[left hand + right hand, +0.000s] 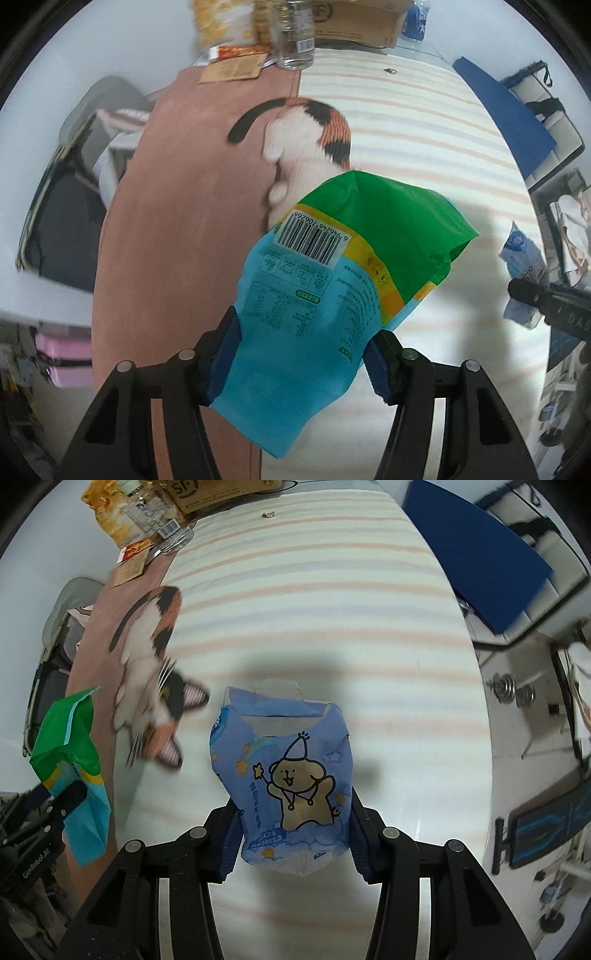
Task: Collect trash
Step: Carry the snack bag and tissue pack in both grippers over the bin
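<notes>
You have one piece of trash in each hand. Your left hand-held gripper [303, 358] is clamped on the lower end of a green-and-blue snack bag [332, 266], which stands up and forward from between the blue pads [225, 354], barcode side toward the camera. Your right hand-held gripper [293, 836] is clamped on a crumpled blue tissue wrapper [284, 775] with a cartoon bear on it, also rising forward from the pads. Both pieces look lifted off the table [332, 590], with its striped cloth and printed cat, lying below and ahead of the grippers; the wrapper throws a shadow on the cloth.

So the picking-up step appears done for these two, and the carrying step is in hand. The next move likely calls for taking both to a bin, but no bin shows clearly in either view, so you will have to find it first. Keep both grips tight while moving: the bag and the wrapper are thin and slippery and could slide out.

Far ahead of both grippers, at the table's back edge, more possible trash waits: a clear plastic bottle [293, 37], a yellow snack packet [221, 22] and a cardboard box [362, 18].
</notes>
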`<action>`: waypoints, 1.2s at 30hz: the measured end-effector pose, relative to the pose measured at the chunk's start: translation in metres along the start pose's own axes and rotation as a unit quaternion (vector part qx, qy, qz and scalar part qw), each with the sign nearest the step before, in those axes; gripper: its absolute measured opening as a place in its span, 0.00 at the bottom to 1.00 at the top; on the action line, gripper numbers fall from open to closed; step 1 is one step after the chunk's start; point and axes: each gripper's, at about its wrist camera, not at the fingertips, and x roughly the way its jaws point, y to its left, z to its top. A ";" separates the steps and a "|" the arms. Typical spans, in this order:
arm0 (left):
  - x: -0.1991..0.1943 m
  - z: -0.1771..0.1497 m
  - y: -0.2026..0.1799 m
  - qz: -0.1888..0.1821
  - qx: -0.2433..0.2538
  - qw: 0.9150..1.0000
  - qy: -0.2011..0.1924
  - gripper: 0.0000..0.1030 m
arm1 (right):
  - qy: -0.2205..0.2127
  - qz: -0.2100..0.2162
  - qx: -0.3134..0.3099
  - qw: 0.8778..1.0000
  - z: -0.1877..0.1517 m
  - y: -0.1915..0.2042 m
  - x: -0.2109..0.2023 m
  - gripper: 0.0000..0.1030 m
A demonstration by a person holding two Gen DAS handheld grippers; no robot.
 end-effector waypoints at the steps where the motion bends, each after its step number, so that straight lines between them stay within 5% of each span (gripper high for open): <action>1: -0.007 -0.014 0.001 -0.001 -0.005 1.000 -0.002 0.57 | 0.000 0.001 0.004 1.000 -0.012 0.004 -0.001 0.50; 7: -0.046 -0.092 0.017 -0.035 -0.028 0.999 -0.017 0.57 | -0.005 -0.007 0.015 1.000 -0.111 0.022 -0.026 0.50; 14: -0.094 -0.200 0.043 -0.077 -0.001 0.997 -0.031 0.57 | -0.040 -0.023 0.051 0.998 -0.253 0.046 -0.073 0.49; 23: -0.110 -0.329 0.070 -0.108 0.010 0.994 0.026 0.57 | -0.013 -0.003 0.103 0.995 -0.444 0.076 -0.087 0.49; 29: -0.072 -0.396 0.069 -0.127 -0.012 0.988 0.091 0.57 | 0.049 0.002 0.114 0.992 -0.537 0.069 -0.039 0.49; 36: 0.021 -0.450 0.055 -0.122 -0.055 0.977 0.165 0.58 | 0.098 0.010 0.134 0.986 -0.593 0.034 0.070 0.49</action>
